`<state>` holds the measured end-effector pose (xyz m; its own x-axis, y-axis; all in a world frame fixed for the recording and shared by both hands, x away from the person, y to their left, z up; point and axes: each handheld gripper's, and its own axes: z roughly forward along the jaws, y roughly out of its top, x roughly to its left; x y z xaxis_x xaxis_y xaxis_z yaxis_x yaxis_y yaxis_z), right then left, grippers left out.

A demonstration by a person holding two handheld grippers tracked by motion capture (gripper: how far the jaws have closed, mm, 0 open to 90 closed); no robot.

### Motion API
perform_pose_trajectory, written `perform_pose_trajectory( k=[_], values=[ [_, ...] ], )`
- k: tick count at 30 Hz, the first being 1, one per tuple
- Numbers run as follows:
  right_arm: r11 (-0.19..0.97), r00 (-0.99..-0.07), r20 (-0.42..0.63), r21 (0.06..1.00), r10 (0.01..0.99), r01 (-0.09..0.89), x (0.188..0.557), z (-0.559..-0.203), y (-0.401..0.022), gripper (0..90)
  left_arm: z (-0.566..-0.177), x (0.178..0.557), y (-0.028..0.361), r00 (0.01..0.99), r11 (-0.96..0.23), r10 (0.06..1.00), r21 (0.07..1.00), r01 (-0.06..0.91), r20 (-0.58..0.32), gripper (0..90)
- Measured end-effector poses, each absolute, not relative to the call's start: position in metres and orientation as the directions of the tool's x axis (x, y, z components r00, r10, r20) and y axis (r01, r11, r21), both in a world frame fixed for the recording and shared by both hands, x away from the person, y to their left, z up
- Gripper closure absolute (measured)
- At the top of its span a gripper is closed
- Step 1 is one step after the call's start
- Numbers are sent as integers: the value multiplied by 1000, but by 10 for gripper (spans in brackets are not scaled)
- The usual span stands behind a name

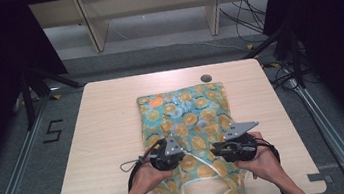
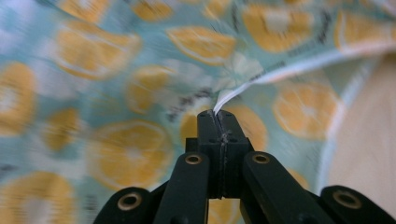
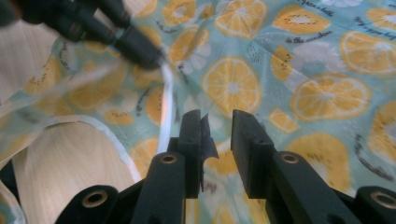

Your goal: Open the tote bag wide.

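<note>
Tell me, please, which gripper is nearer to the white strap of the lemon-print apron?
Left. The left gripper is shut on the white strap; the right gripper hovers open beside it, over the apron.

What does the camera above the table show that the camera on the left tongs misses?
From above: the whole wooden table, both hands, the right tongs, the floor. From the left tongs: their jaws shut on a white strap, close up. Both: the orange-slice patterned cloth and the left tongs.

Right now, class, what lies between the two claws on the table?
Only orange-print cloth and its white strap, which the left claw pinches; the right claw stands open. The right gripper view shows it.
</note>
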<state>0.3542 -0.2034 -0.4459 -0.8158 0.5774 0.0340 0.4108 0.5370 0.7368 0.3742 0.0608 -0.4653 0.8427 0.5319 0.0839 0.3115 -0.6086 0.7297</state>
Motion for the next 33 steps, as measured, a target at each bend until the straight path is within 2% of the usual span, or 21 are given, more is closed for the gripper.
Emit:
perform_pose_trajectory(
  k=[5, 8, 12, 15, 17, 21, 22, 23, 24, 27, 29, 33],
  values=[
    [514, -802, 61, 738, 595, 438, 355, -438, -212, 650, -435, 406, 66, 815, -508, 578, 797, 326, 36, 897],
    [502, -808, 82, 746, 584, 438, 353, -436, -213, 560, -418, 427, 69, 801, -486, 598, 810, 328, 34, 896],
    [510, -836, 81, 759, 543, 404, 345, -435, -206, 464, -405, 449, 69, 787, -457, 617, 812, 364, -5, 897],
    [512, -831, 92, 749, 548, 421, 343, -438, -197, 363, -402, 462, 69, 781, -434, 622, 811, 392, -45, 896],
    [519, -812, 53, 744, 582, 420, 344, -444, -191, 316, -402, 469, 69, 779, -441, 625, 803, 401, -45, 896],
    [537, -793, 10, 730, 610, 422, 347, -449, -186, 266, -406, 481, 72, 761, -394, 639, 800, 452, -115, 896],
    [551, -793, -14, 727, 609, 410, 351, -452, -184, 274, -406, 482, 73, 758, -385, 639, 797, 464, -132, 896],
    [550, -790, -22, 729, 613, 407, 353, -454, -180, 344, -405, 484, 74, 768, -406, 629, 792, 456, -120, 896],
    [563, -796, -51, 734, 603, 380, 355, -455, -179, 454, -405, 485, 75, 765, -410, 636, 793, 451, -107, 896],
    [595, -795, -102, 721, 598, 355, 363, -457, -172, 758, -406, 487, 79, 758, -387, 636, 792, 472, -141, 896],
    [618, -807, -144, 723, 573, 310, 373, -453, -172, 893, -406, 489, 81, 753, -375, 640, 793, 479, -153, 895],
    [604, -782, -183, 744, 596, 286, 394, -441, -171, 900, -409, 494, 87, 745, -368, 647, 787, 494, -165, 891]
  ],
)
